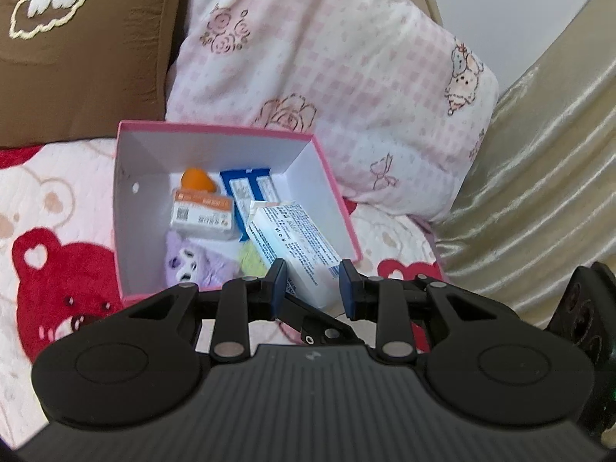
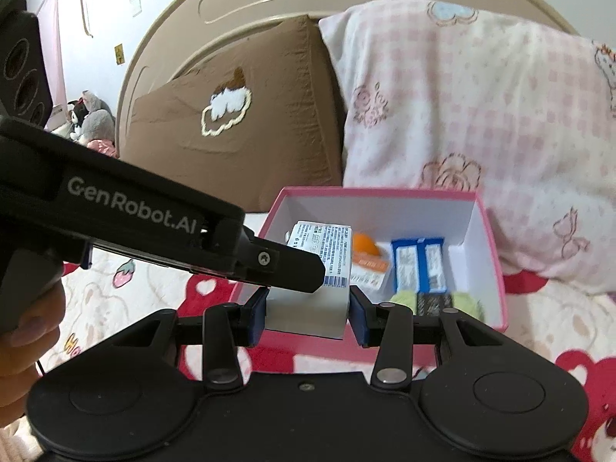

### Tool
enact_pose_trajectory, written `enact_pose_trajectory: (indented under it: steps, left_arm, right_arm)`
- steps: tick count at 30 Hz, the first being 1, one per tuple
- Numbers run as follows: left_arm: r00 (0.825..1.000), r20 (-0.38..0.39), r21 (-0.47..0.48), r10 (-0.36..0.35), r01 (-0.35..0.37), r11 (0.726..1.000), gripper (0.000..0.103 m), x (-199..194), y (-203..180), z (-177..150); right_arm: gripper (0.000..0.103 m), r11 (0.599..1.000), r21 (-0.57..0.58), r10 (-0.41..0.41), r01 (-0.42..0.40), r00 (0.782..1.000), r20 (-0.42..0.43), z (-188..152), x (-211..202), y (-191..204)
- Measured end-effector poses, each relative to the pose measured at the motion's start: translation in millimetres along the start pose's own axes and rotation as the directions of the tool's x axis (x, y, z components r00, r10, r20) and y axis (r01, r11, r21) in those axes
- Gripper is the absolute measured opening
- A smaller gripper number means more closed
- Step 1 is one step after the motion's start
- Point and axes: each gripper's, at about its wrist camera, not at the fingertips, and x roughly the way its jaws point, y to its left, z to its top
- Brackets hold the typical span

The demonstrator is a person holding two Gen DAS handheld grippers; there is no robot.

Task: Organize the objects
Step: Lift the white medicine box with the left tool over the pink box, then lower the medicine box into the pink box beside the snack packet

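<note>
On my right wrist view, the only writing I can read is "GenRobot.AI", in white on the side of the black left gripper (image 2: pixel 308 277) coming in from 9 o'clock, with a person's hand (image 2: pixel 27 319) on its grip. Its pads press on the two sides of the white printed cardboard carton (image 1: pixel 292 238), so it is clamped there. The carton carries dense small print and a barcode, but I cannot read them.

The black right gripper (image 2: pixel 308 315) is closed on the carton's plain white near end. The carton tilts over the near rim of the pink square cardboard box with a white inside (image 1: pixel 215 127), its far end down in the box.

Inside, from left to right on my left view:
- a purple plush piece (image 1: pixel 192 265) at 7 o'clock
- an orange rounded object (image 1: pixel 196 179)
- touching that, an orange-and-white small carton with a code square (image 1: pixel 202 217)
- blue-and-white packets (image 1: pixel 246 188) at 12 o'clock
- a pale green soft item (image 1: pixel 252 260) beside the held carton

The box stands on a pink bedspread with red bears (image 1: pixel 57 250). At 12 o'clock are a brown pillow with a white cloud (image 1: pixel 77 57) and a pink checked pillow (image 1: pixel 346 77).
</note>
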Motion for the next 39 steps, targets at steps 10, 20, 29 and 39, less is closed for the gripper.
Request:
enact_pose_trajectory:
  steps: [10, 20, 29, 39]
  left_arm:
    - [0.999, 0.009, 0.003, -0.050, 0.050, 0.999, 0.027, 30, -5, 13]
    - [0.998, 0.035, -0.006, -0.053, 0.053, 0.999, 0.027, 83, 8, 45]
    - [0.997, -0.003, -0.109, -0.076, 0.075, 0.991, 0.027, 142, 42, 68]
    - [0.991, -0.092, -0.186, -0.093, 0.075, 0.980, 0.027, 199, 68, 73]
  right_arm:
    - [0.048, 0.999, -0.029, -0.034, 0.034, 0.999, 0.002, 15, 6, -26]
    - [0.048, 0.999, 0.028, -0.046, 0.045, 0.999, 0.010, 25, 50, -59]
    - [0.048, 0.997, 0.067, 0.033, -0.029, 0.998, -0.057, 41, 105, -108]
    - [0.048, 0.999, 0.026, -0.033, 0.038, 0.986, -0.164, 35, 155, -121]
